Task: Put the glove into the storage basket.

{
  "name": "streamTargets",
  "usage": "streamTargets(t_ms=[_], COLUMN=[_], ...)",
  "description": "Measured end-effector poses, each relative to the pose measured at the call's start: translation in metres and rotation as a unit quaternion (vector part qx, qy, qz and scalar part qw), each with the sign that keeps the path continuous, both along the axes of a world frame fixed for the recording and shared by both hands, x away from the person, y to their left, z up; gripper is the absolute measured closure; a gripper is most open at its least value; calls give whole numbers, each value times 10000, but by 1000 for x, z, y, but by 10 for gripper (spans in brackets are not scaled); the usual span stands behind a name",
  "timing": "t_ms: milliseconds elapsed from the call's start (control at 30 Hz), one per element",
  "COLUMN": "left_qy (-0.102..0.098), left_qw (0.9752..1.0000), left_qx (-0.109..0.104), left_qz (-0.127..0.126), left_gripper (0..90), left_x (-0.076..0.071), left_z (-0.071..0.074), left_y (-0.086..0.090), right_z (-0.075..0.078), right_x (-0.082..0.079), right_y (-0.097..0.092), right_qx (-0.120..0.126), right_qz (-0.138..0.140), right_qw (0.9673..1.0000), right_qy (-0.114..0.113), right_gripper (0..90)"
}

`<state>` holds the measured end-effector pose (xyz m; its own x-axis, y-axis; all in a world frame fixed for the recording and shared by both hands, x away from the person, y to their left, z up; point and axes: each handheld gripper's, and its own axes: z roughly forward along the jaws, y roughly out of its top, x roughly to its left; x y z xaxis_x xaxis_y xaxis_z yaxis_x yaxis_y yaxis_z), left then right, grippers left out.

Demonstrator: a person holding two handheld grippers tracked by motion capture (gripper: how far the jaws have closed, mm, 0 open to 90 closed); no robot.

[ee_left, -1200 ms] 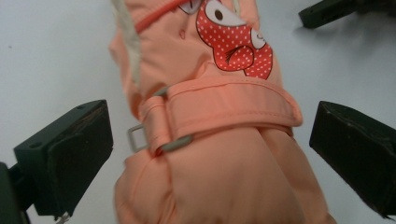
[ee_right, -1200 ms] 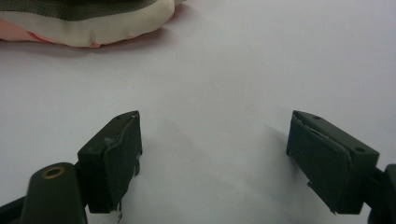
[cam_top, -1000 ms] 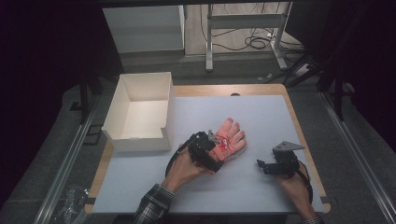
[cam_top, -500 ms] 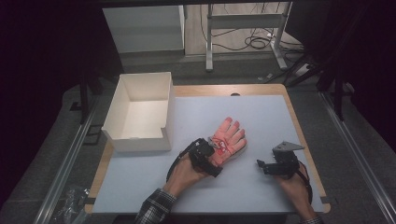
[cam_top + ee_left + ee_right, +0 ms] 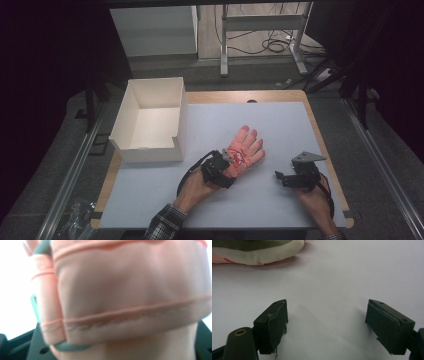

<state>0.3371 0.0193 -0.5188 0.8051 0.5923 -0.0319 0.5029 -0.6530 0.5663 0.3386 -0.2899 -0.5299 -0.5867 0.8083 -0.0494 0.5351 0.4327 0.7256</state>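
A salmon-pink glove (image 5: 246,146) lies flat on the pale table (image 5: 280,120), fingers pointing away from the person. My left gripper (image 5: 228,162) sits at the glove's cuff; its jaws have just been closing and now pinch the fabric. Up close in the left gripper view, bunched pink glove (image 5: 130,290) cloth with a stitched hem hides the jaws. My right gripper (image 5: 280,177) rests on the table to the glove's right. In its own view the right gripper (image 5: 327,307) stands open on bare table, the glove's (image 5: 257,250) edge at the far left.
A white open-topped cardboard box (image 5: 147,150) stands at the table's left, just beyond the left hand. The table's wooden edge (image 5: 325,150) runs close to the right hand. Dark floor, rails and cables surround the table.
The left gripper's jaws have gone from open to closed on the glove's cuff, with the hand shifting slightly toward the person. The right hand has not moved.
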Motion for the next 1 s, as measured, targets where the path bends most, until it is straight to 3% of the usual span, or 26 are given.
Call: streamTargets(t_ms=[267, 700, 1000], left_qy=[79, -128, -143], left_qw=[9999, 9994, 9981], left_qx=[-114, -121, -171], left_qz=[-83, 298, 577], left_gripper=[413, 411, 410], left_x=[4, 21, 40], left_z=[9, 44, 66], left_y=[5, 15, 23], right_z=[0, 0, 0], right_x=[0, 0, 0], right_y=[0, 0, 0], right_qx=[4, 8, -2], right_qz=[1, -3, -5], right_qw=[10000, 10000, 10000], right_qy=[-1, -5, -15], right_gripper=[183, 183, 183])
